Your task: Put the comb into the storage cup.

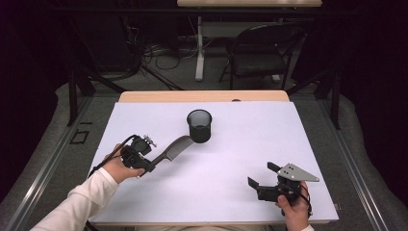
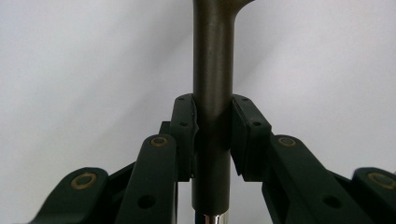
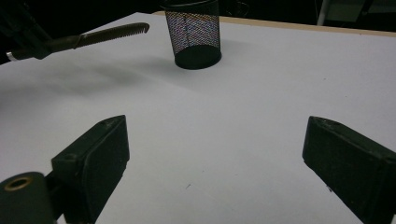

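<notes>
Nearest the camera in the high view, the right tool [image 1: 262, 177] is held low over the near right part of the table [image 1: 231, 192] by the right hand [image 1: 291, 204], its grey three-cornered plate uppermost and its jaws pointed toward the left. Those jaws are spread wide with nothing between them, as is seen in the right gripper view, where bare white surface lies between the two black pads.

At the near left, the left tool [image 1: 149, 166] is gripped by the left hand [image 1: 115, 168], with a white sleeve [image 1: 77, 202] reaching in from the bottom edge. The tool is angled toward the far right. Its jaws are closed on the handle of a dark comb [image 1: 174, 148]; in the left gripper view the handle [image 2: 212, 116] is seen clamped between both pads and running straight on beyond them. The comb is carried clear of the table, its toothed end close beside the rim of a black mesh cup [image 1: 199, 125], which stands upright near the middle of the table.

The table is covered with a white sheet, a wooden edge being left bare at the far side. Behind it, a dark room is seen with a folding chair [image 1: 262, 55], loose cables on the floor and a table leg.
</notes>
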Motion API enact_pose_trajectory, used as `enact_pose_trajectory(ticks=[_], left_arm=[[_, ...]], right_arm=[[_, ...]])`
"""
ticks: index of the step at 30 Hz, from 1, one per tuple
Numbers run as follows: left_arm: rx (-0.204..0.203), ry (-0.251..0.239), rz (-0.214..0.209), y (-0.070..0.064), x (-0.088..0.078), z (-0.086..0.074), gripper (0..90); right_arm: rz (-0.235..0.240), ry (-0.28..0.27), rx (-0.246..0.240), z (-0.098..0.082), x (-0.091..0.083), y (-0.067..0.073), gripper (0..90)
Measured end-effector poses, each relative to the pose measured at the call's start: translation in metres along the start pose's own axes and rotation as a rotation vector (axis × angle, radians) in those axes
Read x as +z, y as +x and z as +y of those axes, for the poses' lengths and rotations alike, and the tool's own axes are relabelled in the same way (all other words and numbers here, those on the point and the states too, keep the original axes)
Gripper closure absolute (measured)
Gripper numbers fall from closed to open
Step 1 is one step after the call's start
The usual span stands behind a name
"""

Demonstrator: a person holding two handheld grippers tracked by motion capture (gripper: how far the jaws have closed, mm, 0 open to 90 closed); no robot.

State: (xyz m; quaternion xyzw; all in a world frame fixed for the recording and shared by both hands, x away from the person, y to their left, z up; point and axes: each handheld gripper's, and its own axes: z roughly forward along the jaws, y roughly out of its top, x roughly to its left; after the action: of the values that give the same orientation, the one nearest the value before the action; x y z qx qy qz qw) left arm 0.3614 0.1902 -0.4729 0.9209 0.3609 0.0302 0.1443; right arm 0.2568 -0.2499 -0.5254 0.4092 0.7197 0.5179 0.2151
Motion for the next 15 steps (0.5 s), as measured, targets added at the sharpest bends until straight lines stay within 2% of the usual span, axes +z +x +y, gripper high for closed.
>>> enact_pose_trajectory(ticks=[15], left_arm=[[-0.006, -0.073, 0.015, 0.002, -0.02, 0.004, 72.6]], right_arm=[[-0.001, 0.001, -0.001, 0.0, 0.0, 0.0, 7.3]])
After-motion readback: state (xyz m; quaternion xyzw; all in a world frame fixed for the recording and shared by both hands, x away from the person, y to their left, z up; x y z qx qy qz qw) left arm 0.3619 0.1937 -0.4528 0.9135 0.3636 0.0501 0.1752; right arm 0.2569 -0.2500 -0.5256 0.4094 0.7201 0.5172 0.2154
